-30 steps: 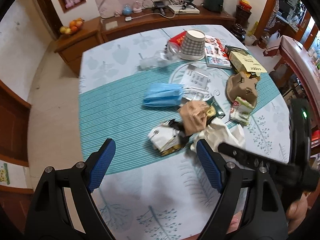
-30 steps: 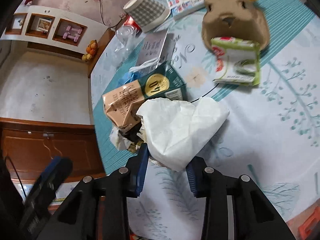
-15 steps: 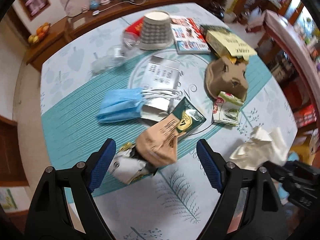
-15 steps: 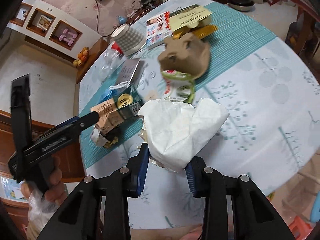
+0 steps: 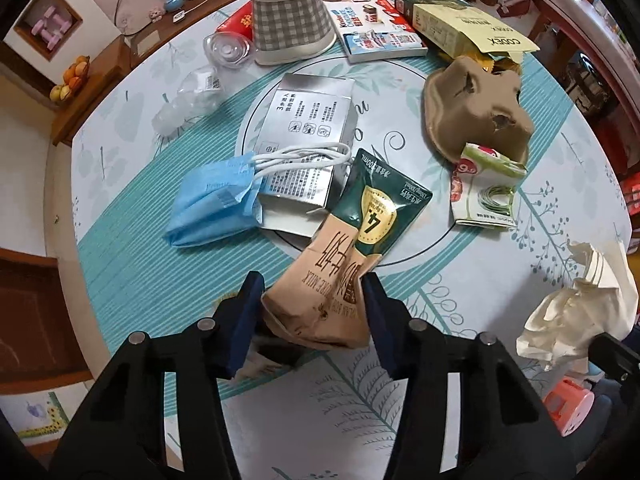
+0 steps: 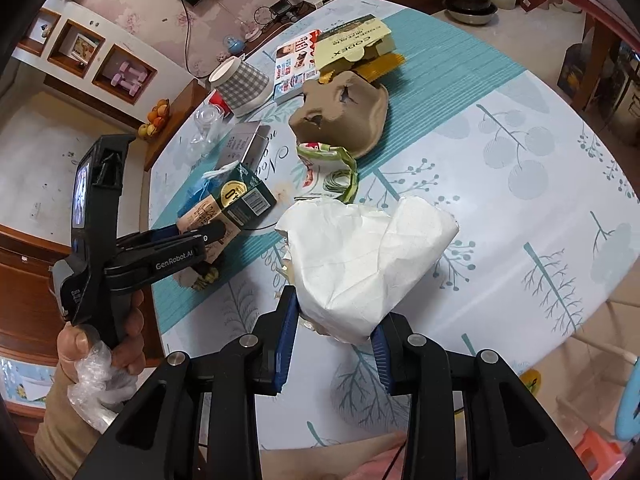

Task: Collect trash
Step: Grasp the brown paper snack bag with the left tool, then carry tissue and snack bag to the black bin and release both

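Note:
A tan milk carton [image 5: 320, 280] lies at the near end of a trash pile on the round table [image 5: 120, 160]. My left gripper [image 5: 312, 308] points down over it, jaws closing, and both blue pads touch the carton's sides. The right wrist view shows the same left gripper [image 6: 208, 236] on the carton [image 6: 200, 216]. My right gripper [image 6: 334, 332] is shut on a crumpled white paper [image 6: 360, 256], held off the table at the right edge; the paper [image 5: 576, 312] also shows in the left wrist view.
Beyond the carton lie a green pouch [image 5: 380, 208], blue masks [image 5: 212, 204], a silver box [image 5: 308, 136], a brown pulp tray [image 5: 476, 108], a green-white wrapper [image 5: 484, 196], a checked paper cup [image 5: 292, 28], a yellow box [image 5: 468, 28]. A hand [image 6: 96, 360] grips clear plastic.
My left gripper came down over the pile and its jaws narrowed around the tan carton. The right gripper carried the white paper away from the pile, up and to the right.

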`<act>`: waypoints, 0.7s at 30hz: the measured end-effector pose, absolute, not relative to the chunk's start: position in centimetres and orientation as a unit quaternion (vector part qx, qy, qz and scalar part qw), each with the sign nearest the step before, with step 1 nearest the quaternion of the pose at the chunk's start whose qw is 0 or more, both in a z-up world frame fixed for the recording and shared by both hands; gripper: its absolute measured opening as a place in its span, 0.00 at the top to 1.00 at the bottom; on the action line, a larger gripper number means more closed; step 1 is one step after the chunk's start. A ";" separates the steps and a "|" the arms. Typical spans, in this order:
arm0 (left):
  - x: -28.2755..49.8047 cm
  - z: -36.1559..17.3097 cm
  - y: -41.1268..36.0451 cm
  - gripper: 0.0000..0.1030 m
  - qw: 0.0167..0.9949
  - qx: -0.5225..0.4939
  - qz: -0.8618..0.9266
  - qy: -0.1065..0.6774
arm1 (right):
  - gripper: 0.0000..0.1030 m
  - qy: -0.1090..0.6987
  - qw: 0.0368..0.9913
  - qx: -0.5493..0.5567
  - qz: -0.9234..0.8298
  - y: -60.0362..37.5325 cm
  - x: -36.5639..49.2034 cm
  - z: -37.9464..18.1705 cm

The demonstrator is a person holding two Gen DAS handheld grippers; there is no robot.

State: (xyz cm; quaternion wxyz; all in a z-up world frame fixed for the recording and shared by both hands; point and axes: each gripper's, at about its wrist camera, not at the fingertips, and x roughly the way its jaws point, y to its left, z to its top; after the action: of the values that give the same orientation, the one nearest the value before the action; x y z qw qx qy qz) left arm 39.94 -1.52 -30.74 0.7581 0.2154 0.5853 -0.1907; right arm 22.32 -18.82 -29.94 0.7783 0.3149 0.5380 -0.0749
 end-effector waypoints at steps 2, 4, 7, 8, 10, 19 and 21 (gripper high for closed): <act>39.6 -30.5 -1.3 0.55 0.764 0.213 -0.182 0.581 | 0.67 0.538 0.779 0.312 -0.073 -18.6 22.2 -29.9; 39.0 -29.9 -1.1 0.55 0.773 0.212 -0.171 0.573 | 0.67 0.538 0.783 0.305 -0.069 -18.3 22.0 -29.6; 38.0 -28.6 -0.8 0.55 0.783 0.201 -0.165 0.566 | 0.67 0.538 0.791 0.285 -0.058 -17.8 22.1 -29.0; 37.5 -27.9 -0.7 0.55 0.787 0.197 -0.162 0.562 | 0.67 0.537 0.795 0.277 -0.055 -17.6 22.0 -28.7; 36.3 -26.5 -0.6 0.55 0.797 0.187 -0.157 0.552 | 0.67 0.535 0.801 0.263 -0.046 -17.4 21.8 -28.1; 27.1 -20.5 0.2 0.55 0.837 0.117 -0.108 0.524 | 0.67 0.534 0.822 0.197 0.018 -16.8 18.2 -24.6; 24.1 -19.6 0.3 0.55 0.842 0.092 -0.091 0.524 | 0.67 0.533 0.825 0.181 0.038 -17.0 16.6 -23.8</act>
State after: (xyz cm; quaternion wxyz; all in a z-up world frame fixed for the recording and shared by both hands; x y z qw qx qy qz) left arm 24.09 0.26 -19.61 0.8418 0.0920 0.5240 -0.0911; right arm 16.56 -17.03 -23.76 0.8254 0.1814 0.5333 0.0381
